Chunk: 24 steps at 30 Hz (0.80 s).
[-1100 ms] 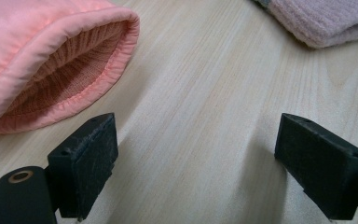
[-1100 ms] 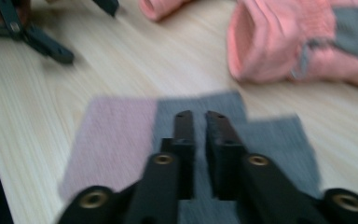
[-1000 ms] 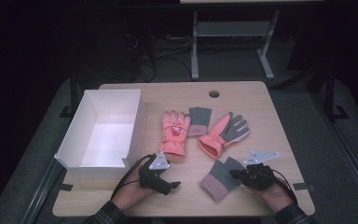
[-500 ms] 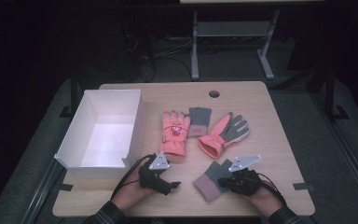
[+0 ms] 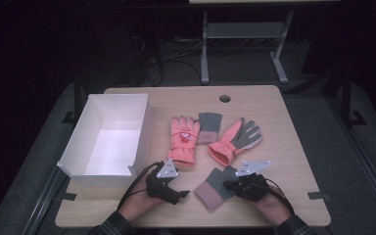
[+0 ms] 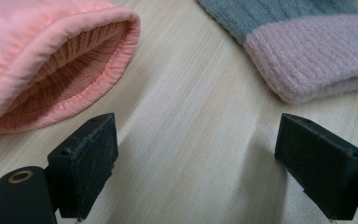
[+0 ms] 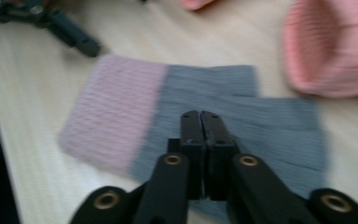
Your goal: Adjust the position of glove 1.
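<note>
High view: my right gripper [image 5: 231, 185] sits on the grey-and-pink knit glove [image 5: 214, 188] at the bench's [image 5: 293, 147] near edge; it has dragged the glove leftward since a second ago.

Left gripper view: my left gripper [image 6: 196, 154] gapes wide, empty.

Right gripper view: jaws together, just easing apart; the thin pinch could slip.
</note>
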Each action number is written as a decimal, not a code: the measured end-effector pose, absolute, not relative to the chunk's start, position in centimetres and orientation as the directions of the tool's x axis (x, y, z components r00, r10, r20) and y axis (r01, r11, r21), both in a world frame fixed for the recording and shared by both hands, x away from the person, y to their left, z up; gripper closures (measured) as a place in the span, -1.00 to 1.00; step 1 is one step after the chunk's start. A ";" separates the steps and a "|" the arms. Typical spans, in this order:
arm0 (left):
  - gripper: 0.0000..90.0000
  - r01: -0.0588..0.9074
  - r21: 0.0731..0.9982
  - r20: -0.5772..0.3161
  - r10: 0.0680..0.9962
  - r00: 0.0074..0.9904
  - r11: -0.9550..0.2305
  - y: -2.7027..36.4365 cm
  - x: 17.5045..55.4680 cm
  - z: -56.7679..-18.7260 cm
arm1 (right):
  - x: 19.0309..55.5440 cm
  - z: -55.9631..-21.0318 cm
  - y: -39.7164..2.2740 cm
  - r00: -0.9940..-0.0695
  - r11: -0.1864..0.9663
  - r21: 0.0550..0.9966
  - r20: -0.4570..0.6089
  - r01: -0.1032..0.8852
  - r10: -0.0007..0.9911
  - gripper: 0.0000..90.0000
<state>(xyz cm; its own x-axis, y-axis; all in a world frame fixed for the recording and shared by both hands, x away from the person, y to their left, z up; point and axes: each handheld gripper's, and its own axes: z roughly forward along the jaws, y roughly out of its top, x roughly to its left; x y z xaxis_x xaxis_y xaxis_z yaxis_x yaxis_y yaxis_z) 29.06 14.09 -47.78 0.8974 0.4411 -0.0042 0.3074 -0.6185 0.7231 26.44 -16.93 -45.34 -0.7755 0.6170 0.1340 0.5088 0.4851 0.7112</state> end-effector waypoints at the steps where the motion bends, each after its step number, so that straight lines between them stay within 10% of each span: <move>1: -0.72 0.309 0.722 -0.005 0.442 0.897 -0.619 14.1 29.1 -47.8 | 26.8 -45.3 -17.9 -0.755 0.469 0.718 0.120 0.515 0.645 0.70; 17: -0.72 0.335 0.720 -0.004 0.479 0.878 -0.608 13.8 28.8 -47.7 | 29.0 -47.1 -25.2 -0.612 0.380 0.734 0.061 0.562 0.788 -0.52; 24: -0.71 0.352 0.719 -0.031 0.479 0.877 -0.599 13.5 28.6 -47.1 | 29.7 -48.2 -28.0 -0.537 0.318 0.737 0.072 0.596 0.840 -0.63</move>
<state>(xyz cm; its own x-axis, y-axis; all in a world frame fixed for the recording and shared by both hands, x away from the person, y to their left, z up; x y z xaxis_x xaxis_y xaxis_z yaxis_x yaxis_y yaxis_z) 28.62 13.47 -47.07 0.8775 0.4786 -0.0308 0.3521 -0.5994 0.7189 29.70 -27.99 -48.18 -0.5371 0.8404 0.0723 0.5962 0.3176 0.7373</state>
